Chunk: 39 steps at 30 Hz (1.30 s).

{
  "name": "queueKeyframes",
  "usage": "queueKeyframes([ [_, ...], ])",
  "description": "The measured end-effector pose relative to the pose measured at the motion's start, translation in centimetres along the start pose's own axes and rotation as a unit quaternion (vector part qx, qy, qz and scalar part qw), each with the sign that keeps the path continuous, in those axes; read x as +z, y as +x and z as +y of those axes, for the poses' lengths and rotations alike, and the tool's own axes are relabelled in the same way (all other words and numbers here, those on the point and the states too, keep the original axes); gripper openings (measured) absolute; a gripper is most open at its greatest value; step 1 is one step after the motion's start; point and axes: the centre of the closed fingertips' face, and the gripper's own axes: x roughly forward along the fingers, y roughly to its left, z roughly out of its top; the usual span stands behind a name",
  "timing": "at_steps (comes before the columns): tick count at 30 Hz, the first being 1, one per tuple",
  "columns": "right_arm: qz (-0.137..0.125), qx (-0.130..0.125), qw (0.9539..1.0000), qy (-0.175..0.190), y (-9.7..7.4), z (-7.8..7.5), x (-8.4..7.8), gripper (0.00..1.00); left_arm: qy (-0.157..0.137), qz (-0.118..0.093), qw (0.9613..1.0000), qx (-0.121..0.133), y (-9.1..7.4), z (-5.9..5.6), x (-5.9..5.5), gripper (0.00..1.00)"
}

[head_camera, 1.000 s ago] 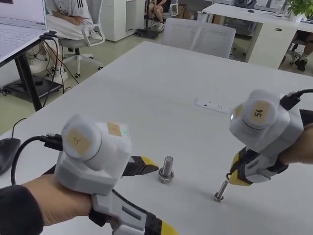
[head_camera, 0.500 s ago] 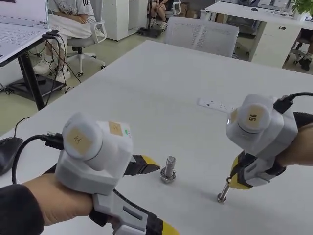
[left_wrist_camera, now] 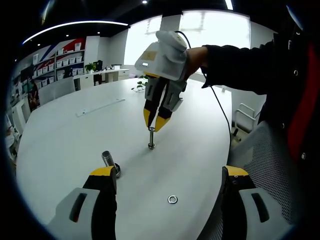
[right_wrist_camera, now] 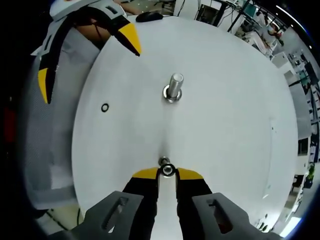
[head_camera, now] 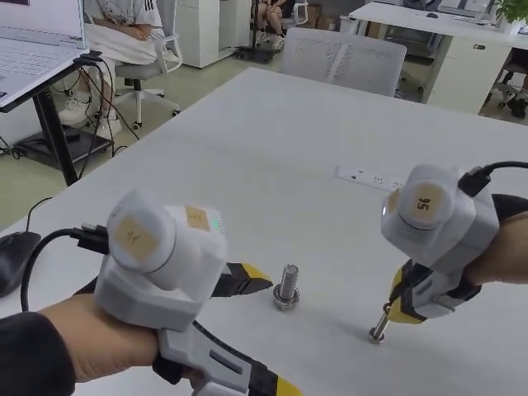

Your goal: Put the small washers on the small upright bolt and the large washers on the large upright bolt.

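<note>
The large upright bolt (head_camera: 286, 286) stands mid-table with washers at its base (right_wrist_camera: 171, 95). To its right is the thin small upright bolt (head_camera: 379, 324). My right gripper (head_camera: 396, 309) points down at the top of the small bolt (right_wrist_camera: 163, 161), shut on a small washer (right_wrist_camera: 167, 170) held at the bolt's tip. My left gripper (left_wrist_camera: 169, 172) hangs open, holding nothing, one yellow fingertip (head_camera: 252, 277) just left of the large bolt (left_wrist_camera: 107, 161). A loose washer (left_wrist_camera: 173, 200) lies on the table near the front edge, between the left gripper's open jaws (right_wrist_camera: 104, 107).
A white power strip (head_camera: 367, 177) lies farther back on the white table (head_camera: 247, 148). A mesh chair (head_camera: 342, 58) stands at the far edge. At left are a side desk with a laptop (head_camera: 33, 41), cables, a dark mouse (head_camera: 12, 256) and a seated person (head_camera: 124, 25).
My right gripper has sunk slightly closer to the small bolt's top with the washer. The left gripper holds its place; the head camera shifted a little.
</note>
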Motion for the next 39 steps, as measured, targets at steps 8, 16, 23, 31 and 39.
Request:
queueKeyframes([
  [8, 0.001, 0.003, 1.0000, 0.003, 0.4, -0.1, -0.2, 0.14, -0.001, -0.001, 1.0000, 0.000, 0.1, 0.0, 0.0, 0.87],
  [16, 0.002, 0.007, 1.0000, 0.006, 1.0, -0.2, -0.5, 0.14, -0.002, 0.000, 1.0000, 0.001, 0.2, 0.0, 0.0, 0.87],
  [23, 0.005, 0.012, 0.9999, 0.010, 1.9, 0.0, -0.7, 0.14, -0.003, 0.000, 1.0000, 0.003, 0.2, 0.1, 0.0, 0.87],
  [31, 0.004, 0.018, 0.9997, 0.017, 3.5, 0.2, -0.9, 0.14, -0.004, 0.002, 1.0000, 0.003, 0.2, 0.1, 0.0, 0.87],
  [39, 0.005, 0.023, 0.9995, 0.020, 4.4, 0.5, -1.0, 0.14, -0.005, 0.003, 1.0000, 0.004, 0.2, 0.2, -0.1, 0.87],
])
